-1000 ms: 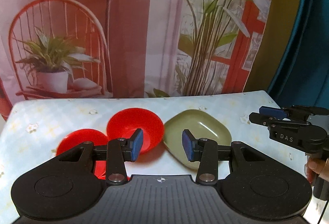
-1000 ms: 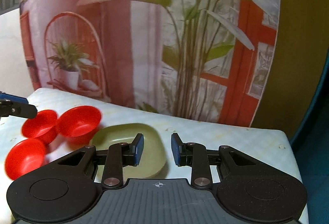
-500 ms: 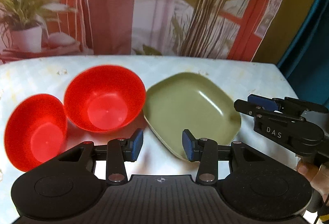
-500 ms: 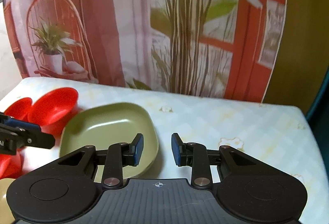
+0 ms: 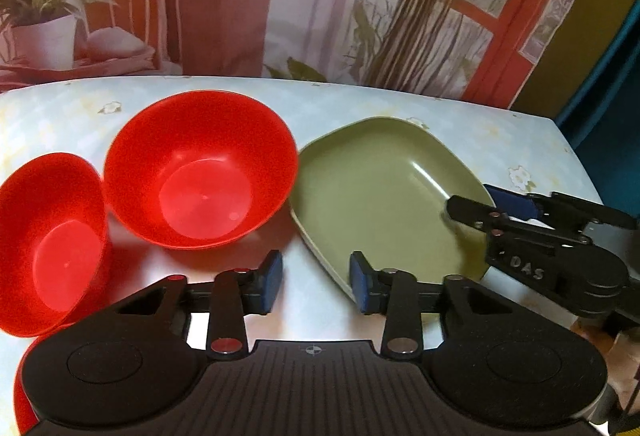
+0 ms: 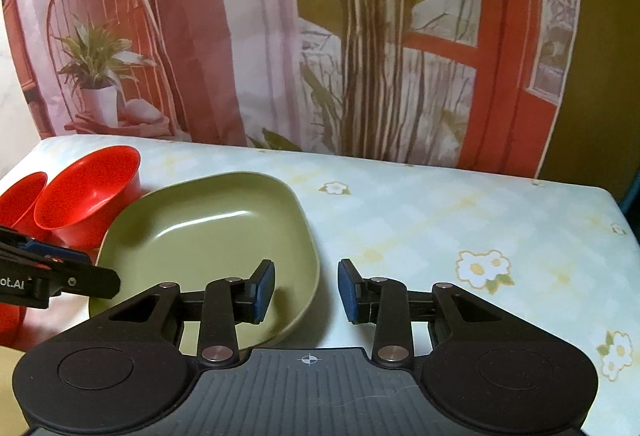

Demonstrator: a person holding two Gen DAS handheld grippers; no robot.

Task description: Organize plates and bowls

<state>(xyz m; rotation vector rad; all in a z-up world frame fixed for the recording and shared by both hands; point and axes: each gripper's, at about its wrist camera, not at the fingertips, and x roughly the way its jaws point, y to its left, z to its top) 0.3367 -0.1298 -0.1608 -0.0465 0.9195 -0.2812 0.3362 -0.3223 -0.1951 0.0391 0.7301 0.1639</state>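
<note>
An olive green square plate [image 5: 380,188] lies on the table, also in the right wrist view [image 6: 212,236]. Two red bowls stand left of it: a nearer one [image 5: 52,244] and a farther one [image 5: 200,172], also in the right wrist view [image 6: 88,192]. My left gripper [image 5: 316,282] is open and empty, low over the table by the plate's near left rim. My right gripper [image 6: 306,290] is open and empty, its jaws on either side of the plate's near right rim. It shows in the left wrist view [image 5: 488,206] at the plate's right edge.
The table [image 6: 460,220] has a pale blue cloth with flower prints; its right part is bare cloth. A printed backdrop of plants and a red door [image 6: 360,36] hangs behind the table. A bit of red [image 5: 22,402] shows at the lower left.
Both grippers have moved down and forward to the green plate. The right gripper now reaches over the plate's rim. The bowls and plate have not moved.
</note>
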